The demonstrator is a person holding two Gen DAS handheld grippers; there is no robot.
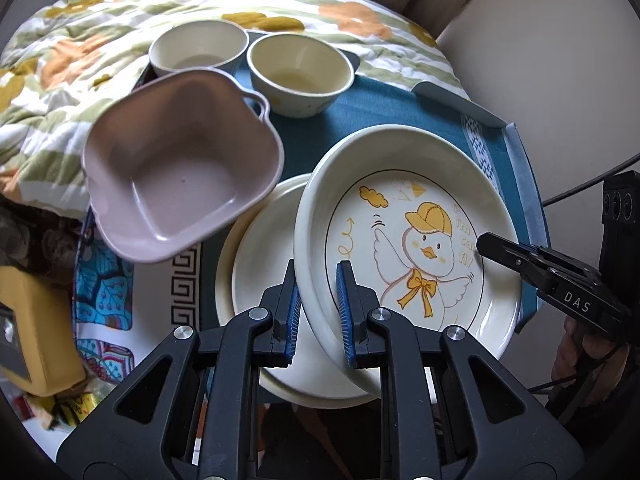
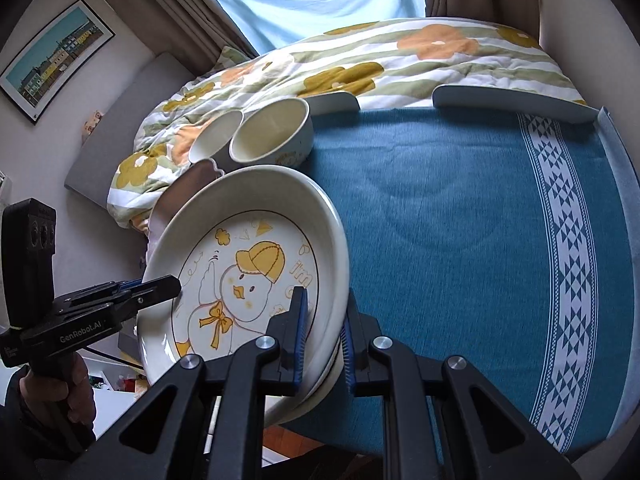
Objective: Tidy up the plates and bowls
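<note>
**Duck plate held at both rims above a plain plate**

Nearest the cameras, the duck plate (image 1: 408, 256) is gripped on opposite rims — the left gripper (image 1: 318, 312) is closed on its left edge, the right gripper (image 2: 324, 340) on its right edge. The plate is tilted, partly over a plain cream plate (image 1: 256, 280) lying on the blue tablecloth (image 2: 460, 220). For a clean stack, the tilt is best levelled and both rims lowered together, so that neither edge is dragged across the plate beneath. Just to the left, a mauve square bowl (image 1: 180, 184) is seen, its corner overlapping the plain plate — a bump here is a risk. Farther back, two cream bowls (image 1: 300, 72) stand side by side, before the floral quilt (image 1: 80, 40).
</note>
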